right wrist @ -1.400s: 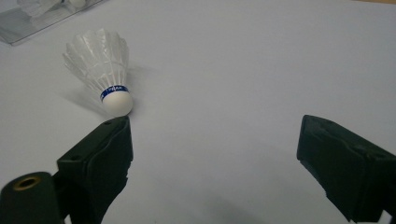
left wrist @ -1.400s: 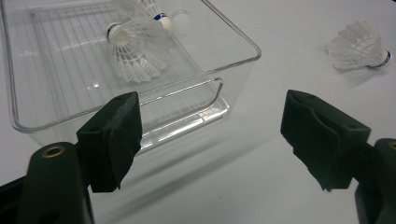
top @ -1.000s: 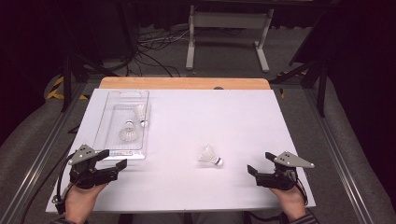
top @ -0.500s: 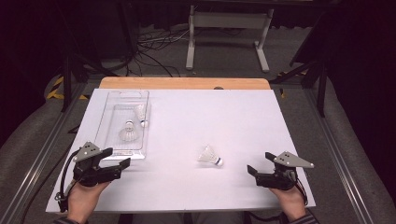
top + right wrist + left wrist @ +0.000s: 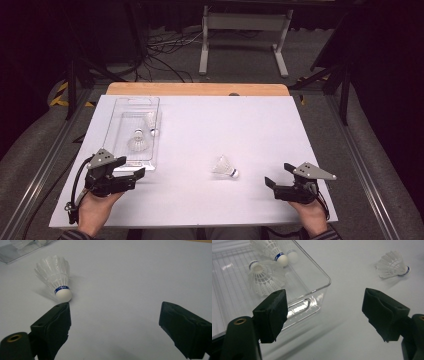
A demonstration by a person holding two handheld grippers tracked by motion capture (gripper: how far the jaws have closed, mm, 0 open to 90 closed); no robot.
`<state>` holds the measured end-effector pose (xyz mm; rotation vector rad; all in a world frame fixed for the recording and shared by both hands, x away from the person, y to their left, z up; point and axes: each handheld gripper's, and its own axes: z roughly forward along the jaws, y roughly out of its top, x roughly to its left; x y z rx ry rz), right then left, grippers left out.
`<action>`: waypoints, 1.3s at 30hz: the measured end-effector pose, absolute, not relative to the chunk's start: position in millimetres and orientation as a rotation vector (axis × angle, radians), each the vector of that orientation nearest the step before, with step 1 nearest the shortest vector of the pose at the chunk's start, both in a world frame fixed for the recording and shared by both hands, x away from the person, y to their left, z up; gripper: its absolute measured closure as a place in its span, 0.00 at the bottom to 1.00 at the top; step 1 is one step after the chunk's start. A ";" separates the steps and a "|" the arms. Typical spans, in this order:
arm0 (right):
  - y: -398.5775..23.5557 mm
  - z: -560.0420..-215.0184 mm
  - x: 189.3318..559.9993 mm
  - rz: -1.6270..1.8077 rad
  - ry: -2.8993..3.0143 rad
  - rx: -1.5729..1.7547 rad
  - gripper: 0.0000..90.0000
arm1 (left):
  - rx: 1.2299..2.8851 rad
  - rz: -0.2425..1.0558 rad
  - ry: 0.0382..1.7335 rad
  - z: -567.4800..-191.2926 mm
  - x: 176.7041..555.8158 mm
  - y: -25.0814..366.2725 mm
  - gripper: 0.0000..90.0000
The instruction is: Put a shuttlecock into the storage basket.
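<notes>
A white shuttlecock (image 5: pixel 224 166) lies on its side on the white table, cork toward the right. My right gripper (image 5: pixel 277 175) rests open near the front right edge, a short way to the right of it. In the right gripper view the shuttlecock (image 5: pixel 55 275) lies just beyond the left jaw, outside the open right gripper (image 5: pixel 115 317). My left gripper (image 5: pixel 134 177) is open at the near corner of a clear plastic tray (image 5: pixel 116 125). The open left gripper (image 5: pixel 324 305) faces the tray's corner (image 5: pixel 322 282). Two shuttlecocks (image 5: pixel 262 277) (image 5: pixel 273 251) lie inside it.
The table's wooden far edge (image 5: pixel 197 89) borders the white sheet. Beyond it are a metal stand (image 5: pixel 242 22) and cables on the floor. The loose shuttlecock (image 5: pixel 392 265) appears far off in the left gripper view. Open white surface spans between the two grippers.
My left gripper has slid a little to the right, toward the tray's near corner. The right gripper and the loose shuttlecock have stayed put.
</notes>
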<state>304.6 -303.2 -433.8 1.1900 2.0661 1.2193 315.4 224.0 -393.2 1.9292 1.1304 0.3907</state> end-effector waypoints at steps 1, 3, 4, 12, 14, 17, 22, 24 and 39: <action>-303.3 -433.8 304.6 1.219 2.066 1.190 0.12 | 1.931 0.384 1.131 -392.9 315.4 223.0 0.24; -303.3 -433.7 304.4 1.221 2.066 1.190 0.12 | 1.934 0.377 1.129 -392.5 315.9 221.1 0.24; -303.3 -433.7 304.5 1.221 2.066 1.190 0.12 | 1.936 0.380 1.127 -392.3 316.2 220.3 0.24; -303.2 -433.6 304.4 1.222 2.070 1.187 0.12 | 1.951 0.370 1.107 -391.7 318.7 213.0 0.24; -303.1 -433.6 304.4 1.221 2.071 1.186 0.12 | 1.952 0.370 1.102 -391.6 319.2 210.8 0.24; -303.0 -433.6 304.4 1.221 2.071 1.186 0.12 | 1.951 0.366 1.098 -391.4 320.0 208.8 0.24; -303.0 -433.7 304.4 1.221 2.072 1.185 0.12 | 1.959 0.359 1.087 -391.4 321.5 205.3 0.24; -303.1 -433.6 304.3 1.222 2.071 1.186 0.12 | 1.958 0.358 1.085 -391.6 321.8 203.6 0.24; -303.1 -433.7 304.4 1.222 2.071 1.186 0.12 | 1.974 0.353 1.062 -389.4 324.7 194.7 0.24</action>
